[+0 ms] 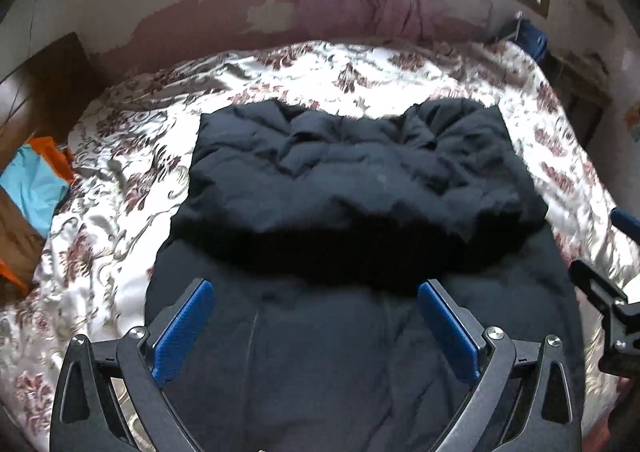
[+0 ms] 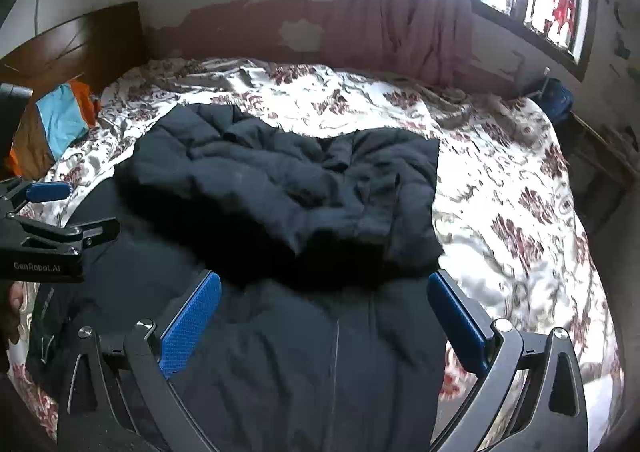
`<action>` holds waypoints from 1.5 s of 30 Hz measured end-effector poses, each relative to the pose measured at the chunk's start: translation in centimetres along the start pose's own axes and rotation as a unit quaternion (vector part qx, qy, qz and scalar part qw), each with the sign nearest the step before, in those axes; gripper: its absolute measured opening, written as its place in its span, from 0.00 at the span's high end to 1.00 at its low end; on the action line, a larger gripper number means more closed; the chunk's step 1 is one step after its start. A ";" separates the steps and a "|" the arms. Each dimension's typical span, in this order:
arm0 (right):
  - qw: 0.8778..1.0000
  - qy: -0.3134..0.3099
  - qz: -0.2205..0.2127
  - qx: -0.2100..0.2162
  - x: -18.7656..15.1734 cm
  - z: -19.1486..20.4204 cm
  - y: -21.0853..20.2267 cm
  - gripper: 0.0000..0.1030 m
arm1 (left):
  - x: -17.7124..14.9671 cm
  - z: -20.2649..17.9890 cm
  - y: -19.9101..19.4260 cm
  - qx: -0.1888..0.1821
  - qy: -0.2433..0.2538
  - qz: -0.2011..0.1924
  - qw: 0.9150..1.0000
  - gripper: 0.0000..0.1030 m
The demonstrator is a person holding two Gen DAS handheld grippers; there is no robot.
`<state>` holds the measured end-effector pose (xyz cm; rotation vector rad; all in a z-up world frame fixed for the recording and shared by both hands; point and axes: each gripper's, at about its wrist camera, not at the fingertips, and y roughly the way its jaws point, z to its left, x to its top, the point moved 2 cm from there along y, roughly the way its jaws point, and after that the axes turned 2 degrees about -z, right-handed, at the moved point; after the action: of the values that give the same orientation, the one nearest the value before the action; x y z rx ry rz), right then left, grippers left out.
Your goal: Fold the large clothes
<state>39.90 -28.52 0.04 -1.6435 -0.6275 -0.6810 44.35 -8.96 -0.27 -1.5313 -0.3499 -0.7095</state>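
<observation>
A large dark navy padded coat (image 1: 352, 180) lies spread on the bed; it also shows in the right wrist view (image 2: 288, 188). Its far part is folded back over the near part, which lies flat under both grippers. My left gripper (image 1: 316, 292) is open and empty, hovering over the coat's near part. My right gripper (image 2: 324, 288) is open and empty, over the coat's near right part. The left gripper also shows at the left edge of the right wrist view (image 2: 56, 212), and the right gripper at the right edge of the left wrist view (image 1: 600, 252).
The bed has a white cover with red flowers (image 1: 132, 156), also in the right wrist view (image 2: 512, 204). Blue and orange cloth (image 1: 36, 180) lies at the left by a brown headboard (image 2: 80, 40). A pink curtain (image 2: 396, 12) hangs at the far wall under windows.
</observation>
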 end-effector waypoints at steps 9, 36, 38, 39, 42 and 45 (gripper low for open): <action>0.999 0.022 0.017 -0.028 -2.6 1.2 -3.4 0.02 | -5.0 1.7 -0.3 0.004 -0.006 0.093 0.996 0.00; 0.990 -0.085 0.109 -0.040 -13.3 4.6 -9.3 0.02 | -17.6 5.9 -7.8 -0.019 0.104 0.120 0.987 0.00; 0.984 -0.121 0.125 -0.028 -14.8 5.4 -9.3 0.02 | -18.8 5.4 -7.8 -0.021 0.147 0.118 0.982 0.00; 0.982 -0.132 0.129 -0.024 -15.1 5.5 -9.3 0.02 | -19.5 4.9 -7.8 -0.020 0.176 0.115 0.977 0.00; 0.974 -0.174 0.146 -0.018 -17.0 6.4 -9.2 0.02 | -21.2 4.0 -7.8 -0.017 0.241 0.107 0.965 0.00; 0.967 -0.200 0.157 -0.027 -18.4 6.8 -8.9 0.02 | -22.4 3.4 -7.5 -0.022 0.270 0.110 0.956 0.00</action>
<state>21.50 -21.07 -8.37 -1.8973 -0.6172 -0.1344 23.48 -0.38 -8.20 -1.3272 0.2447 -0.9244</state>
